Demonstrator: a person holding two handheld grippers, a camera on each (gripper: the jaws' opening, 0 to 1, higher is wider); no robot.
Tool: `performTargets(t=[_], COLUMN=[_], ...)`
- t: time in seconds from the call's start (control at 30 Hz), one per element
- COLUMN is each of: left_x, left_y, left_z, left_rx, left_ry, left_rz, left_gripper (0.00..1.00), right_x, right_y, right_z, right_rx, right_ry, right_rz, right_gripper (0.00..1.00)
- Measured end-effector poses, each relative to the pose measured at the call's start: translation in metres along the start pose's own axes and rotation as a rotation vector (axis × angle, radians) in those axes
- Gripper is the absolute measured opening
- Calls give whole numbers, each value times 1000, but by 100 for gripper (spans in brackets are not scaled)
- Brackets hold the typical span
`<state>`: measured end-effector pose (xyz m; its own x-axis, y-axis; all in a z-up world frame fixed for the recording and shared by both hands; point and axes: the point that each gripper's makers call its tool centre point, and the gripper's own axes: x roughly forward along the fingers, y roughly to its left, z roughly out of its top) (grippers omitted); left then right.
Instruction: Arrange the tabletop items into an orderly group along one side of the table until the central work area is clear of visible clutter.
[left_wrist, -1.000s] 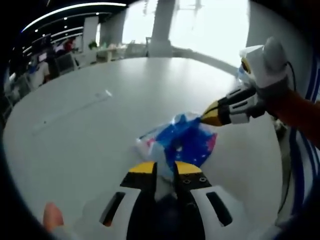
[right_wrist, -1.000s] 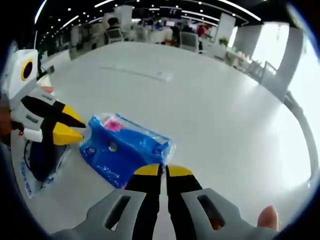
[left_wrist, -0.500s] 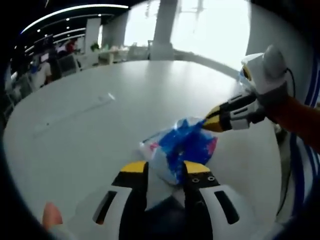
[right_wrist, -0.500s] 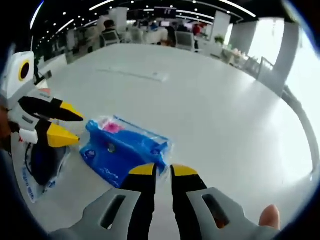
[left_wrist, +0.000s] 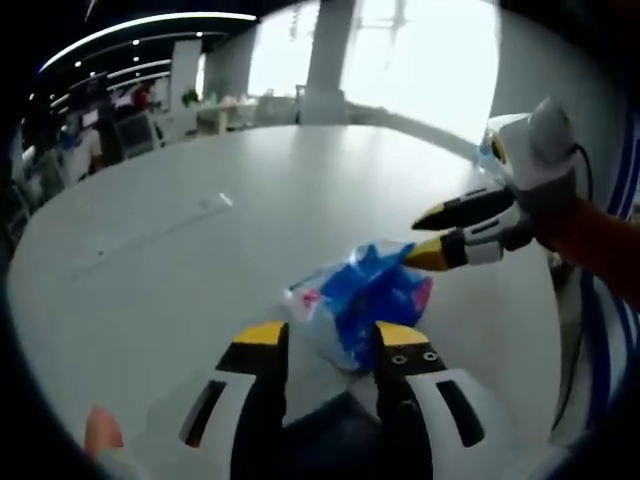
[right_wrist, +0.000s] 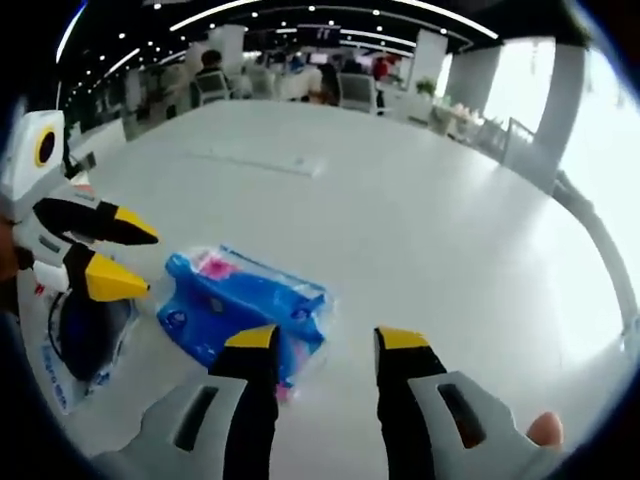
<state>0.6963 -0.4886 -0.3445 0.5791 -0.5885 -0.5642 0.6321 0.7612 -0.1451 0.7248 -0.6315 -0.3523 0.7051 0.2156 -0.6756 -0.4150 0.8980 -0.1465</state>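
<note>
Blue pack (right_wrist: 240, 305) lies on white table (right_wrist: 420, 220), near its edge | left gripper (left_wrist: 325, 338) jaws apart, astride pack | right gripper (right_wrist: 325, 340) jaws apart, pack beside left jaw

Both tongs share one build: white moulded bodies, black jaws ending in yellow tips. The left tongs (left_wrist: 325, 340) carry two small screws just behind one yellow tip and dark slots in the white shells. The right tongs (right_wrist: 328, 345) match them. Behind the right tongs, an orange sleeve (left_wrist: 600, 235) and a thin dark cable.
</note>
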Motion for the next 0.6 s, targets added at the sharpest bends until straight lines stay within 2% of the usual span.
performTargets(t=[0.13,0.4,0.6], left_x=[-4,-15,-22], left_y=[1,4,6], left_z=[3,8,9], left_rx=[-1,8,13], left_ry=[-7,-26,-29], left_rz=[3,8,5], left_gripper=[32,37,43], right_x=[-6,-17,-21], right_y=[-5,-3,7], right_z=[11,33,38], right_rx=[13,21,27], right_ry=[-52,-136,-148], right_rz=[-35,-54,-31], right_gripper=[50,69,73])
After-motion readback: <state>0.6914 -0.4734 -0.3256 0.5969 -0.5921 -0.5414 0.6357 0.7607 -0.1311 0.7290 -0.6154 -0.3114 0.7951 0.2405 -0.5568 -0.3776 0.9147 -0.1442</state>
